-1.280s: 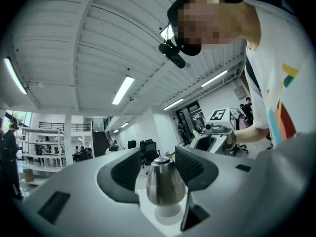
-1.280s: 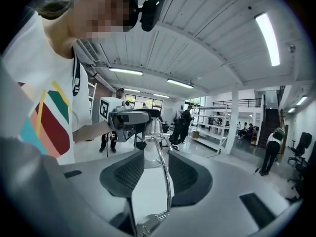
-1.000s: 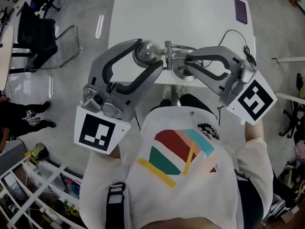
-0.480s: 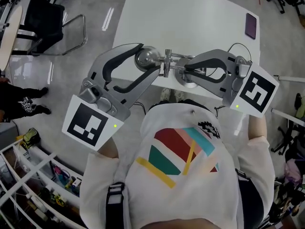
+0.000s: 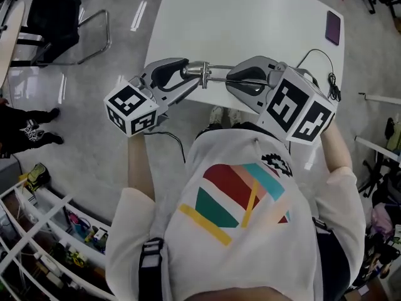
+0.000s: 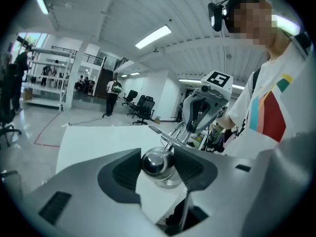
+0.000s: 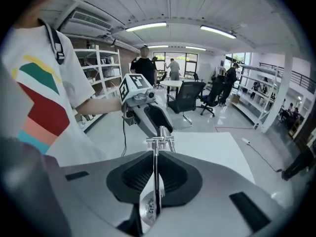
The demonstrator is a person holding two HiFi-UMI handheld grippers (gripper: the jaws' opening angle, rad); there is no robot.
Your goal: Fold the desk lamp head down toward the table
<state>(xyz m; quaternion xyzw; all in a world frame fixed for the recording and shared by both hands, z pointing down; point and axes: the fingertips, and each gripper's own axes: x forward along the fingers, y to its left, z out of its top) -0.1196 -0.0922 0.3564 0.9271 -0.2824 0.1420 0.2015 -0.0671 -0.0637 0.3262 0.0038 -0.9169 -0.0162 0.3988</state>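
The chrome desk lamp stands at the near edge of the white table (image 5: 250, 24). My left gripper (image 5: 187, 74) is shut on its round shiny lamp head (image 6: 157, 164), which sits between the dark pads. My right gripper (image 5: 237, 80) is shut on the thin metal lamp arm (image 7: 156, 172), just behind the clamp joint (image 5: 205, 74). Below the right jaws the lamp's chrome base (image 7: 147, 207) shows. Head and arm lie almost level, low over the table edge. Each gripper shows in the other's view: the right gripper (image 6: 201, 113) and the left gripper (image 7: 148, 113).
A purple flat case (image 5: 334, 27) lies at the table's far right corner, and a black cable (image 5: 319, 60) loops near the right gripper. A black chair (image 5: 56, 24) stands to the left on the floor, wire shelves (image 5: 37, 231) at lower left.
Both grippers have sunk toward the table with the lamp in them. The left gripper has rolled, and the lamp head and arm now lie lower and flatter.
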